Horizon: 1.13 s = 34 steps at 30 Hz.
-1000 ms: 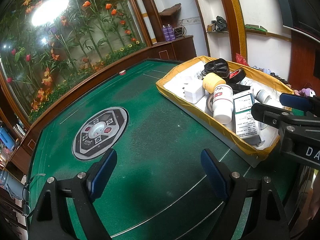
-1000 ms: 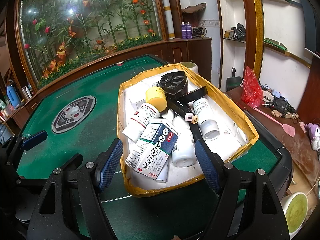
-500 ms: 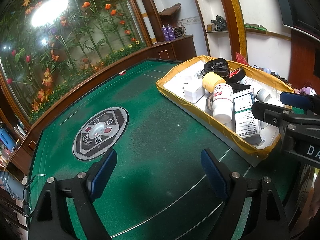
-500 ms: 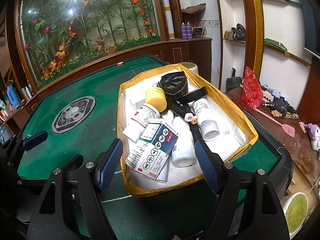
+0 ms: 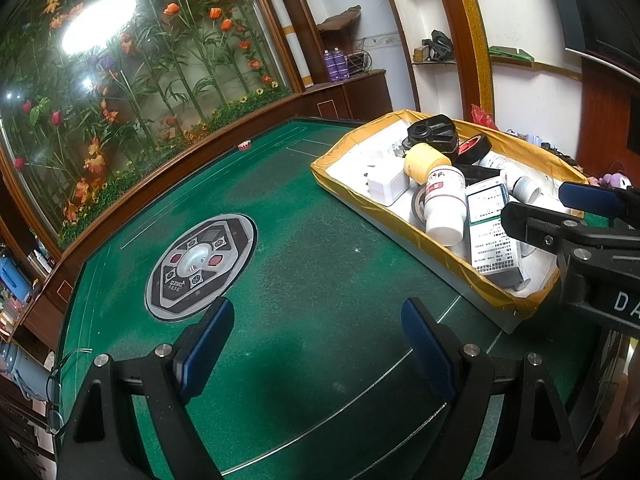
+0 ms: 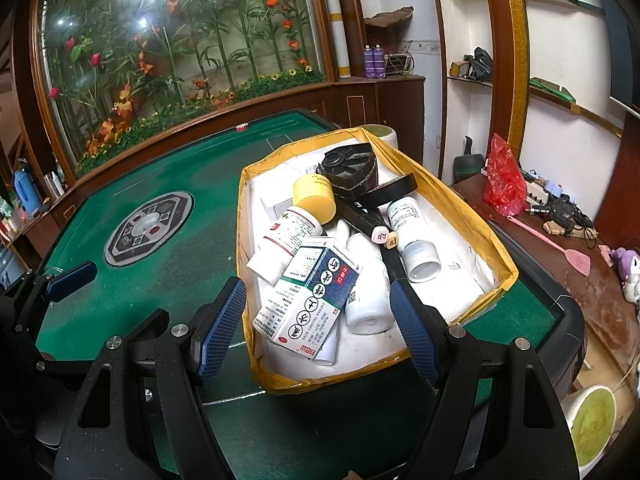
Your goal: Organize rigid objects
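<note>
**Ana:** Right hand-held gripper [image 6: 314, 322] first: has it shifted at all over the last second?

**Ben:** No. It hangs at the near end of the tray [image 6: 452, 204] with jaws wide apart and nothing between the pads, the same as in the earlier frames. The left hand-held gripper [image 5: 316, 354] is just as idle, gaping over bare green table [image 5: 320, 240] well to the left of the tray, holding nothing.

**Ana:** So nothing changed?

**Ben:** Nothing I can find. The box [image 6: 310, 298] lies at the near end of the tray, propped on the pile. Behind it sit the white bottle [image 6: 286, 240], the yellow cap [image 6: 314, 198], the black case [image 6: 352, 170] at the far end, and the small bottle [image 6: 412, 236] on the right side of the tray.

**Ana:** What does that mean for the job?

**Ben:** My reading is that sorting hasn't begun; everything is jumbled inside the tray, and the table beside it carries none of the items. The box looks the likeliest first pick, since it lies on top and sits right in front of the right jaws.

**Ana:** Any risk?

**Ben:** It leans on bottles, so they may roll when it lifts.
</note>
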### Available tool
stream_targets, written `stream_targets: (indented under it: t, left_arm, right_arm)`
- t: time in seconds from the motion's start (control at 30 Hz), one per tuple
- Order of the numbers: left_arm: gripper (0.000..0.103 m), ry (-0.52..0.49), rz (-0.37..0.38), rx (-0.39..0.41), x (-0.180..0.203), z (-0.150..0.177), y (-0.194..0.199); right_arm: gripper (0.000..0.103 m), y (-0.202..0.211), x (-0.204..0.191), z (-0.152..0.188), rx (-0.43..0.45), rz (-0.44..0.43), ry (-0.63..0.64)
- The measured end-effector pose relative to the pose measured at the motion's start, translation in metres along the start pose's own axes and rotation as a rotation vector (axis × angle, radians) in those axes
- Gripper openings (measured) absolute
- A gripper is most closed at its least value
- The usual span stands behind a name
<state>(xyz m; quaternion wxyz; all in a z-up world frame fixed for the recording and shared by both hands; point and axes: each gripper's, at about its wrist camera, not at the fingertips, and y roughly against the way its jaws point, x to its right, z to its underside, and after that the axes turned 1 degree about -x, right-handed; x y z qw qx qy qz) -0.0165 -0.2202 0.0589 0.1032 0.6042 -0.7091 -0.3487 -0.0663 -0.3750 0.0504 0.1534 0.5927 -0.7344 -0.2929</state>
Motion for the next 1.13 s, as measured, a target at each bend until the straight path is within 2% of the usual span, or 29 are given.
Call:
stream_targets:
  t: [0.77, 0.97, 1.13]
  left_arm:
    - [0.086, -0.003, -0.001, -0.001, 0.001, -0.0006, 0.0]
    - [0.086, -0.005, -0.003, 0.033, -0.0035, 0.0032, 0.0055]
    - [0.086, -0.008, -0.004, 0.014, -0.0087, 0.004, 0.0004]
  right_arm:
    - [0.075, -0.0002, -0.0001, 0.0002, -0.002, -0.002, 0.0]
    - [0.075, 0.0003, -0.0003, 0.0003, 0.001, -0.004, 0.0]
    - [0.075, 0.0008, 0.0, 0.0001, 0.002, -0.003, -0.001]
